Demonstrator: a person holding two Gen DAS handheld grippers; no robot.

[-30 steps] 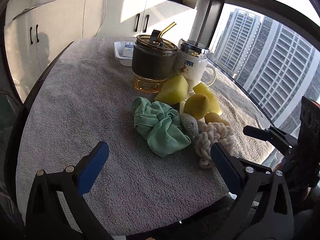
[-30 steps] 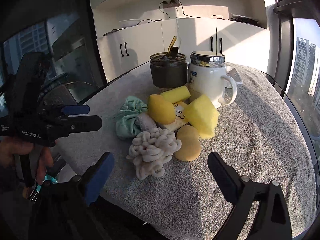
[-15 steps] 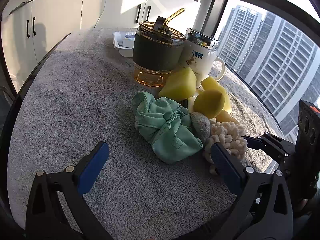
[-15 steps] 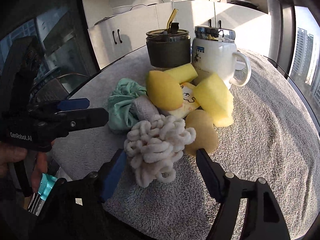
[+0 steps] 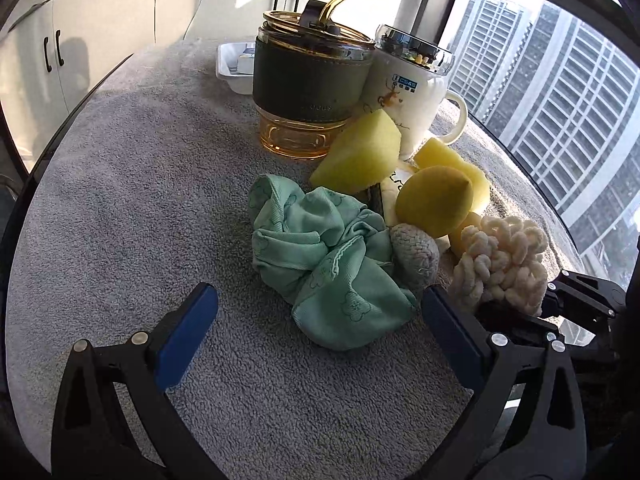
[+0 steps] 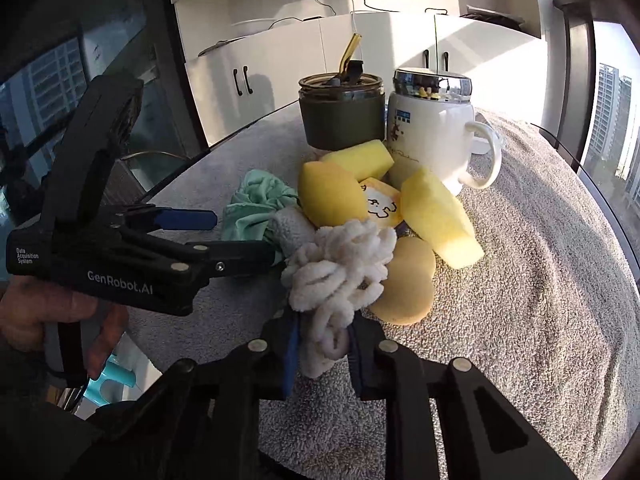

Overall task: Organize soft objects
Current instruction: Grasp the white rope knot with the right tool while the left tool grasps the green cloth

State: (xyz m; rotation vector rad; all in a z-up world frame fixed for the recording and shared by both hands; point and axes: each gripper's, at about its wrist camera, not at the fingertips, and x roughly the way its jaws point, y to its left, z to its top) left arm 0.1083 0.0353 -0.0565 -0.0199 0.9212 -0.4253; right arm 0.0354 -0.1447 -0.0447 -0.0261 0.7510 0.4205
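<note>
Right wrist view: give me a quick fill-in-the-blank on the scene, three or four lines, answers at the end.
1. The right gripper is shut on the cream ____ cloth.
2. The left gripper is ____, with nothing between its fingers.
3. The crumpled cloth in front of the left gripper is ____ in colour.
4. The white mug stands beside a dark tumbler with a gold ____.

Answers: chenille; open; green; straw

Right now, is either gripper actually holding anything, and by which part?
The right gripper pinches the cream loopy chenille bundle by its near, lower end. The left gripper stands open, holding nothing.
</note>
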